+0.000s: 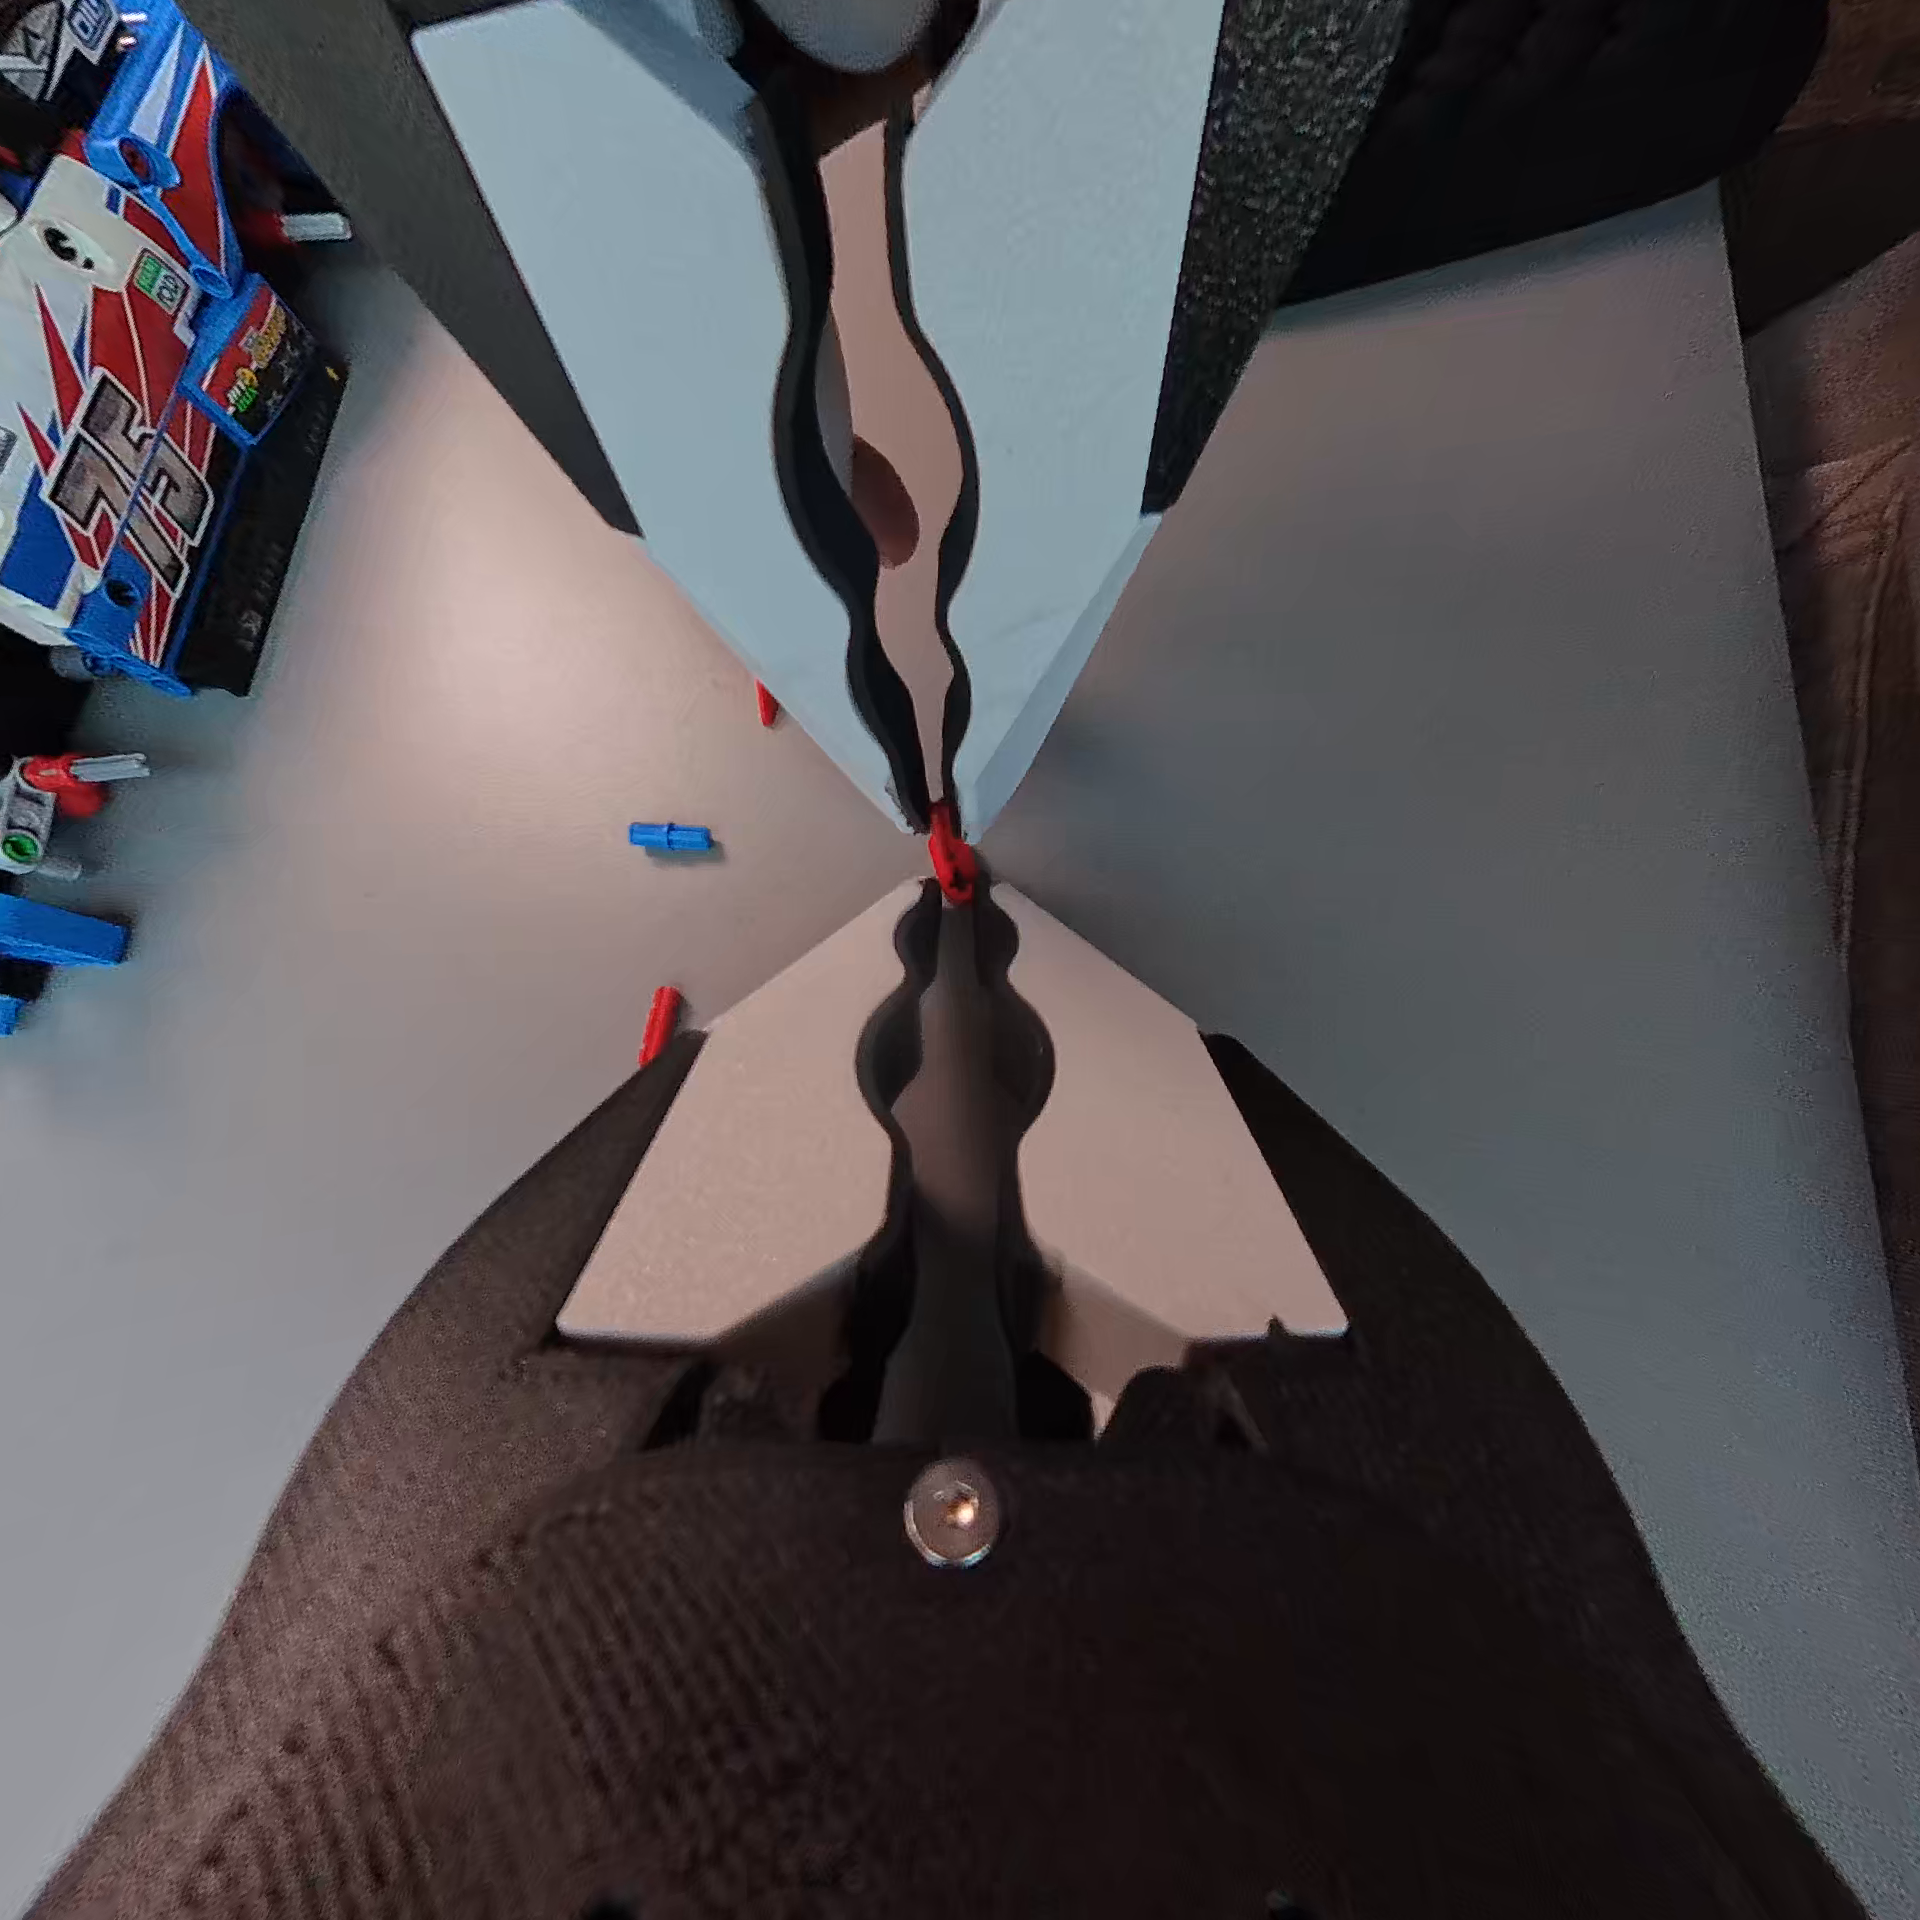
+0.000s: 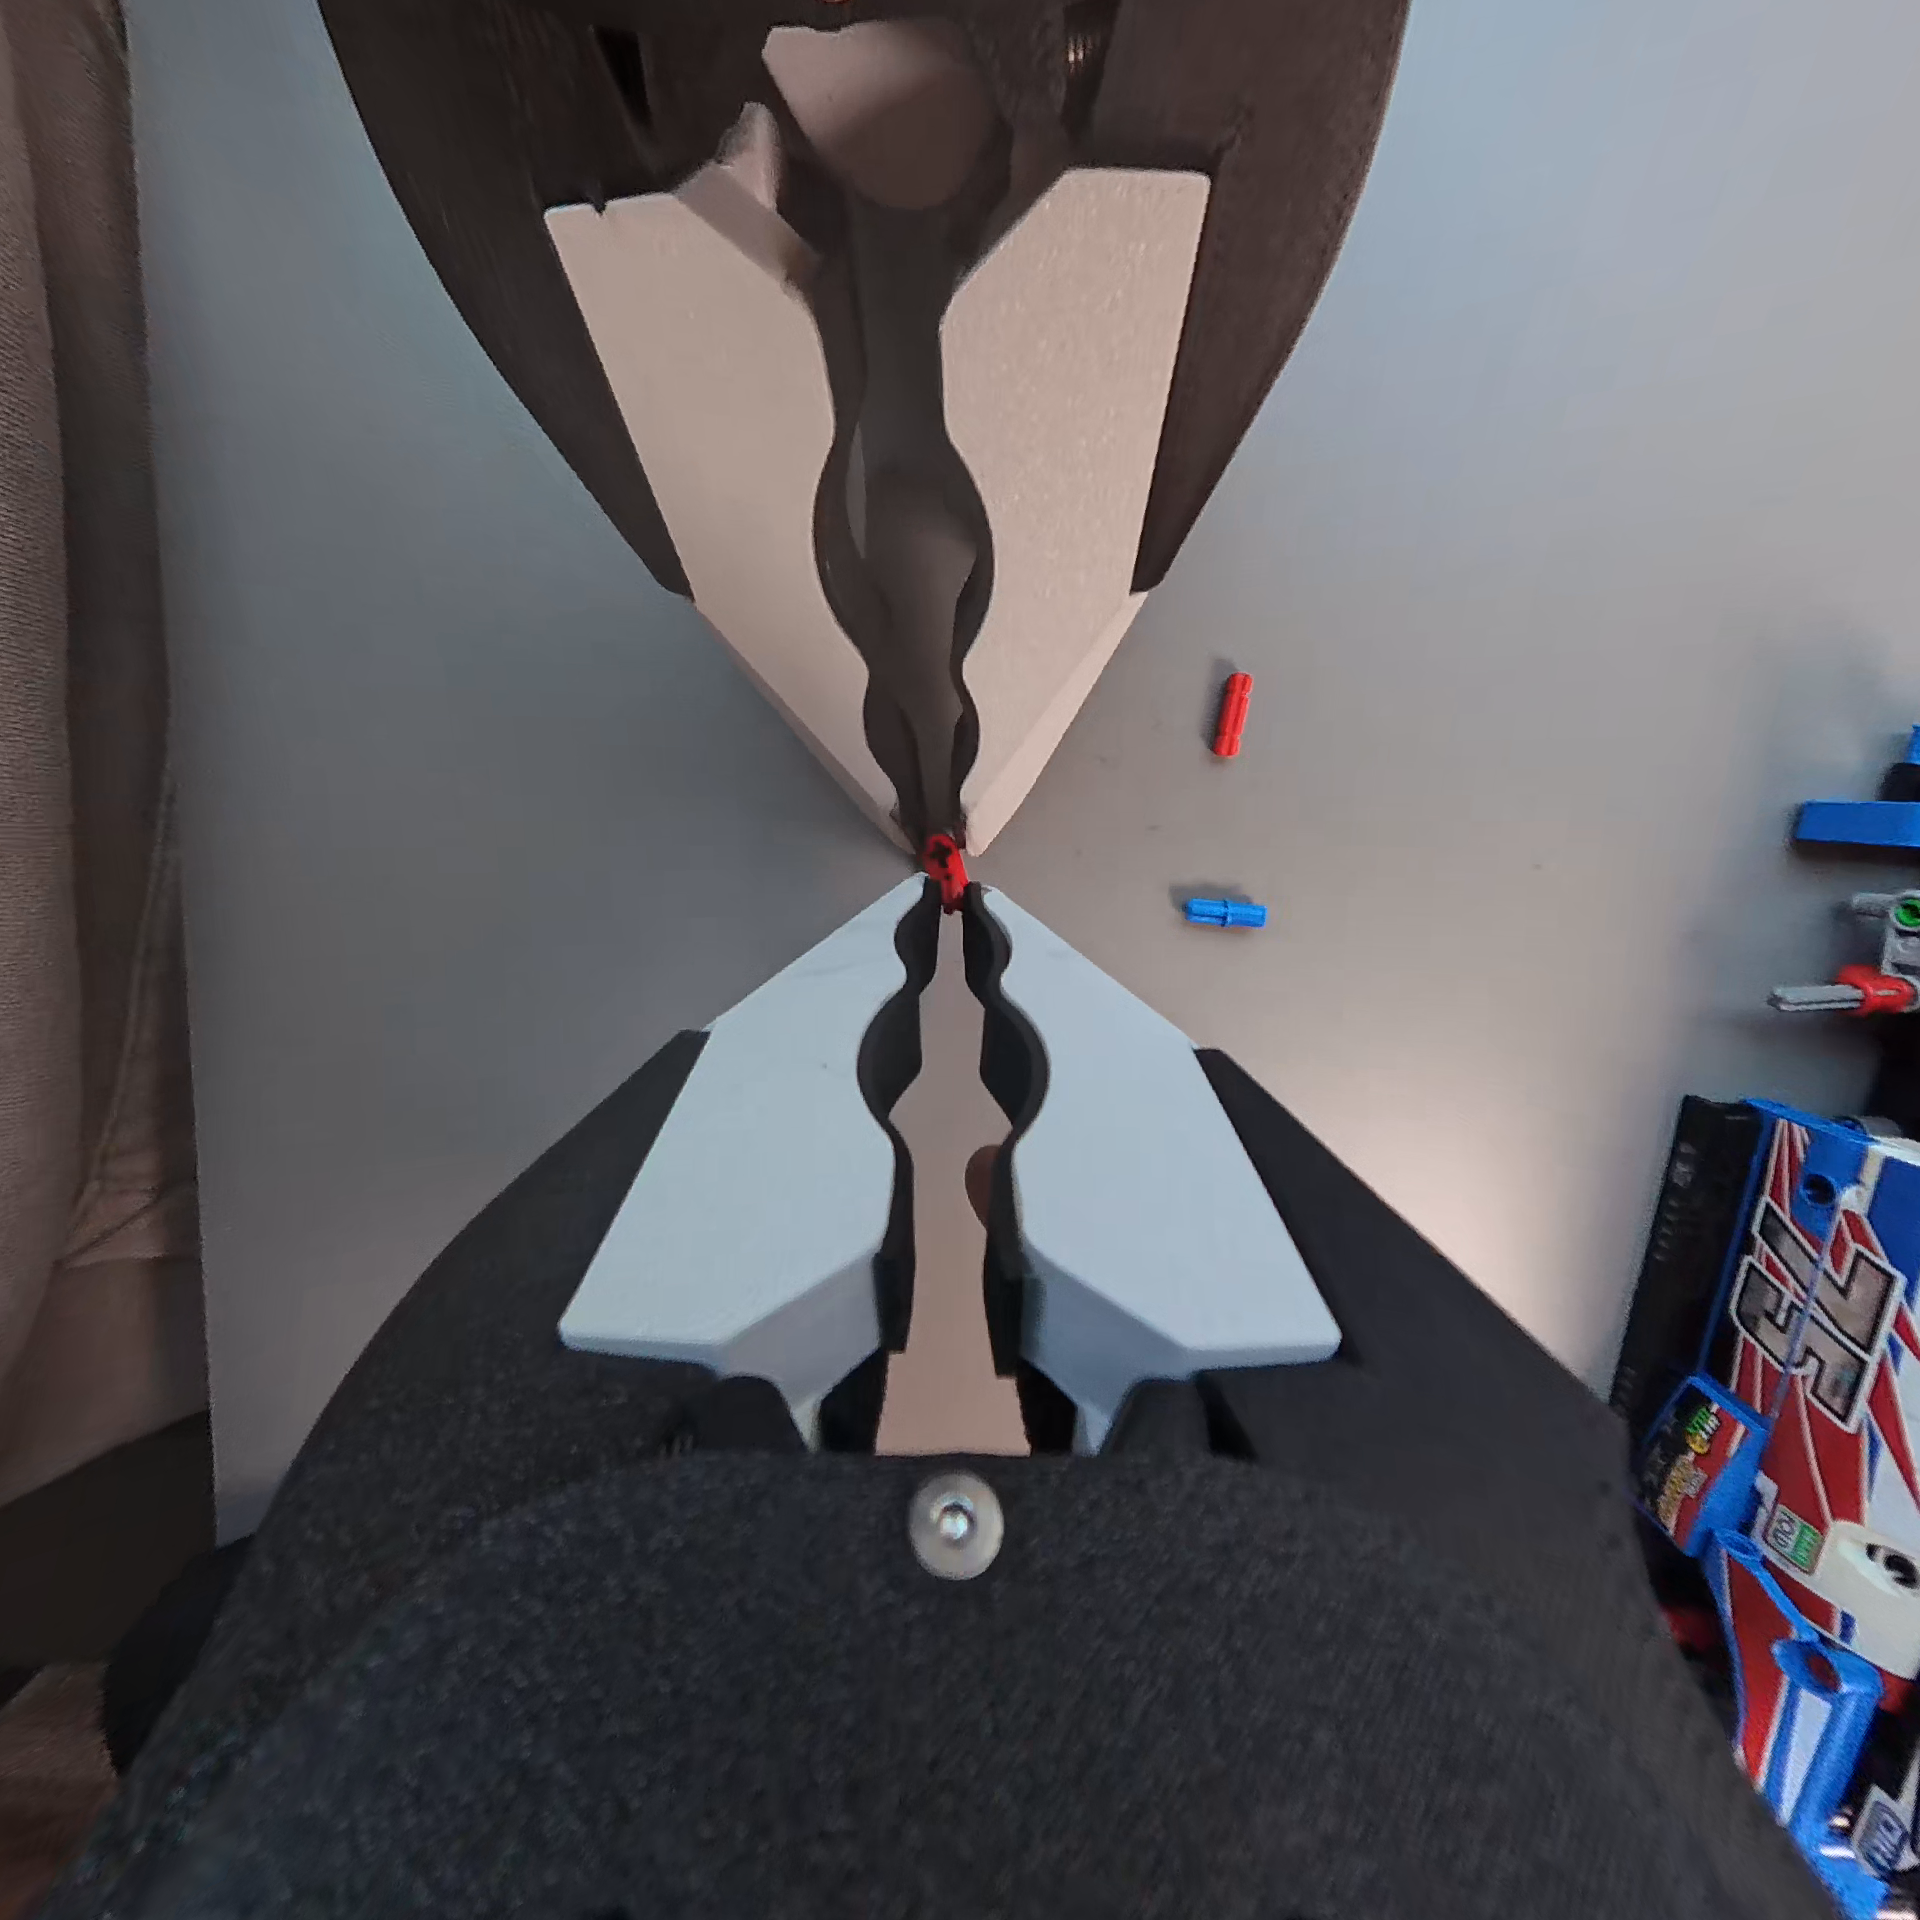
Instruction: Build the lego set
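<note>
My left gripper (image 1: 954, 891) and my right gripper (image 1: 935, 816) meet tip to tip above the pale table (image 1: 1455, 727). Between them is a small red lego piece (image 1: 948, 857), pinched at one end by each pair of closed fingertips. The right wrist view shows the same: my right gripper (image 2: 948, 896) from below, my left gripper (image 2: 940, 831) from above, and the red piece (image 2: 942, 864) between them, with a cross-shaped hole showing. Whether it is one piece or two joined I cannot tell.
Loose on the table are a blue pin (image 1: 670, 837) (image 2: 1226, 913) and a red pin (image 1: 659, 1023) (image 2: 1232, 713). A blue, red and white lego car (image 1: 104, 416) (image 2: 1818, 1455) and a small grey-and-red assembly (image 1: 73, 779) (image 2: 1860, 987) lie at the side. Brown fabric (image 2: 73, 727) borders the table. My two grippers' fingertips are within a few centimetres of each other. Both grippers' tips are roughly 5 cm from the blue pin (image 2: 1226, 913). It is also in sight in the left wrist view (image 1: 666, 830).
</note>
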A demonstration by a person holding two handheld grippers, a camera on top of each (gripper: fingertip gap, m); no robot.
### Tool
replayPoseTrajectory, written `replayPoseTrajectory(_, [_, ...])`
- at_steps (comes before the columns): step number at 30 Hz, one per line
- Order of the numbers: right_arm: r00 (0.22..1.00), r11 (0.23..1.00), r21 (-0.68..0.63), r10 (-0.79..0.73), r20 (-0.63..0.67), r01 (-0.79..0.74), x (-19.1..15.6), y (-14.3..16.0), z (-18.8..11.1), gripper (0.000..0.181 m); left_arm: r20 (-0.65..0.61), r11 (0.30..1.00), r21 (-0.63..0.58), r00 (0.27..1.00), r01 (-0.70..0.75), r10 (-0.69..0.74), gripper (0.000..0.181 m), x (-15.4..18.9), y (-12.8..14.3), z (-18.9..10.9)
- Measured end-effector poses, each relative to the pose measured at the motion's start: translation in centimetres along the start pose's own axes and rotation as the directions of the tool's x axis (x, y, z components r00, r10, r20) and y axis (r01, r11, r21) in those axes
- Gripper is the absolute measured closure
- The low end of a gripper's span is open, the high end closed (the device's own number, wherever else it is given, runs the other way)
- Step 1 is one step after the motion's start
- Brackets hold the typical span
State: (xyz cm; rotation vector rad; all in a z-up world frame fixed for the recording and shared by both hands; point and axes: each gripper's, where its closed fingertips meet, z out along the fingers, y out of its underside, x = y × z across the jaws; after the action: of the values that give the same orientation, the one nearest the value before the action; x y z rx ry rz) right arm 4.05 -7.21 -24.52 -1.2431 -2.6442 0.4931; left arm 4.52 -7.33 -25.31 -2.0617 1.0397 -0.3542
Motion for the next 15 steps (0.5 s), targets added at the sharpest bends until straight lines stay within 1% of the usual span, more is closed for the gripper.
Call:
replayPoseTrajectory(1, [1.0, 1.0, 0.006, -0.001, -0.005, 0.001, -0.02, -0.05, 0.01, 0.18, 0.001, 1.0, 0.0, 1.0, -0.001, 0.001, 0.177, 0.0, -0.01, 0.0])
replayPoseTrajectory(5, [0.999, 0.999, 0.029, -0.041, -0.023, 0.042, -0.07, -0.07, 0.02, 0.179, 0.003, 1.0, 0.002, 1.0, -0.009, 0.009, 0.177, 0.01, -0.01, 0.0])
replayPoseTrajectory(8, [0.996, 0.996, 0.025, -0.085, -0.01, 0.085, -0.09, 0.13, -0.02, 0.179, -0.004, 1.0, 0.003, 1.0, -0.013, 0.013, 0.177, 0.03, -0.02, 0.0])
replayPoseTrajectory(15, [0.988, 0.987, -0.055, -0.15, 0.045, 0.153, 0.08, 0.45, -0.09, 0.179, -0.002, 1.0, 0.008, 1.0, -0.027, 0.027, 0.18, 0.01, -0.03, 0.01])
